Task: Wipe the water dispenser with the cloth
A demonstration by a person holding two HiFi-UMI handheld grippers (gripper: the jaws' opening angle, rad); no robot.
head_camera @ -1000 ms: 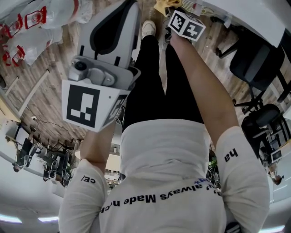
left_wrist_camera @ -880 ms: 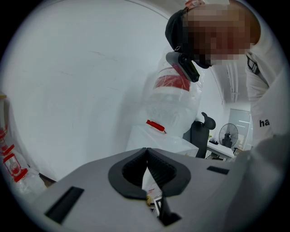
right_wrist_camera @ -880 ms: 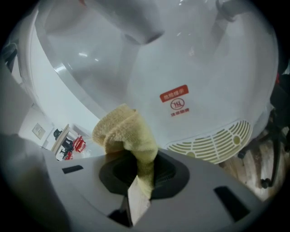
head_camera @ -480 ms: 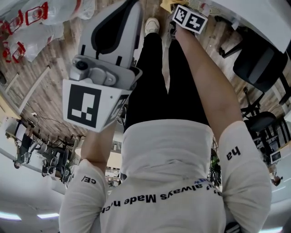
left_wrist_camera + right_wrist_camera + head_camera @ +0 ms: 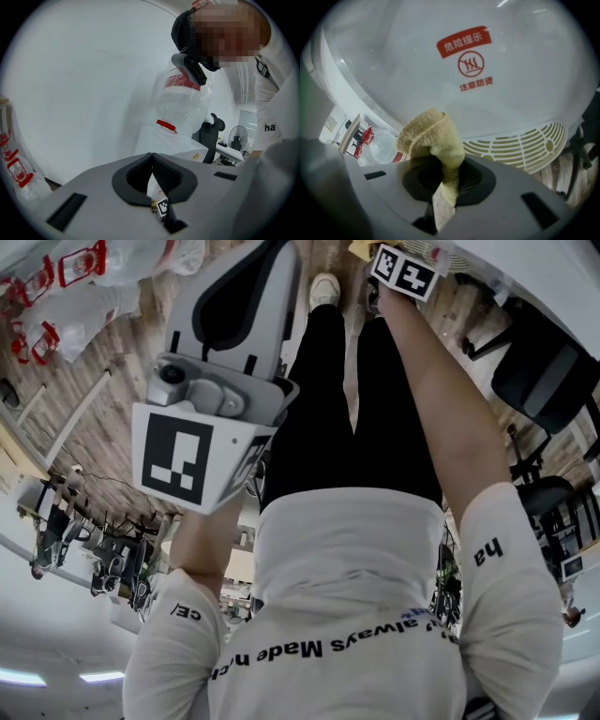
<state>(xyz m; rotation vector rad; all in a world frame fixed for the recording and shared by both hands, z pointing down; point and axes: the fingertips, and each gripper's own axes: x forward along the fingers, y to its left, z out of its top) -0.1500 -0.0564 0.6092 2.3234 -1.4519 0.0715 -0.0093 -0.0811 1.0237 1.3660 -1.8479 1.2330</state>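
In the right gripper view, the water dispenser (image 5: 487, 103) fills the frame as a white curved front with a red warning label (image 5: 464, 42) and a slotted drip grille (image 5: 520, 145). My right gripper (image 5: 446, 165) is shut on a folded yellow cloth (image 5: 431, 136), whose bunched end is up against the white front. From the head view, the right gripper's marker cube (image 5: 405, 271) sits at the top edge with a bit of cloth (image 5: 359, 247) beside it. My left gripper (image 5: 274, 251) is held out at the left, shut and empty, away from the dispenser.
Clear plastic bags with red print (image 5: 75, 268) lie on the wooden floor at the left. Black office chairs (image 5: 548, 371) stand at the right. The left gripper view shows a plastic-wrapped white box (image 5: 171, 140), a chair (image 5: 210, 132) and a fan (image 5: 237, 138).
The right gripper with the cloth has shifted a little up and to the right in the head view. The left gripper has barely moved.
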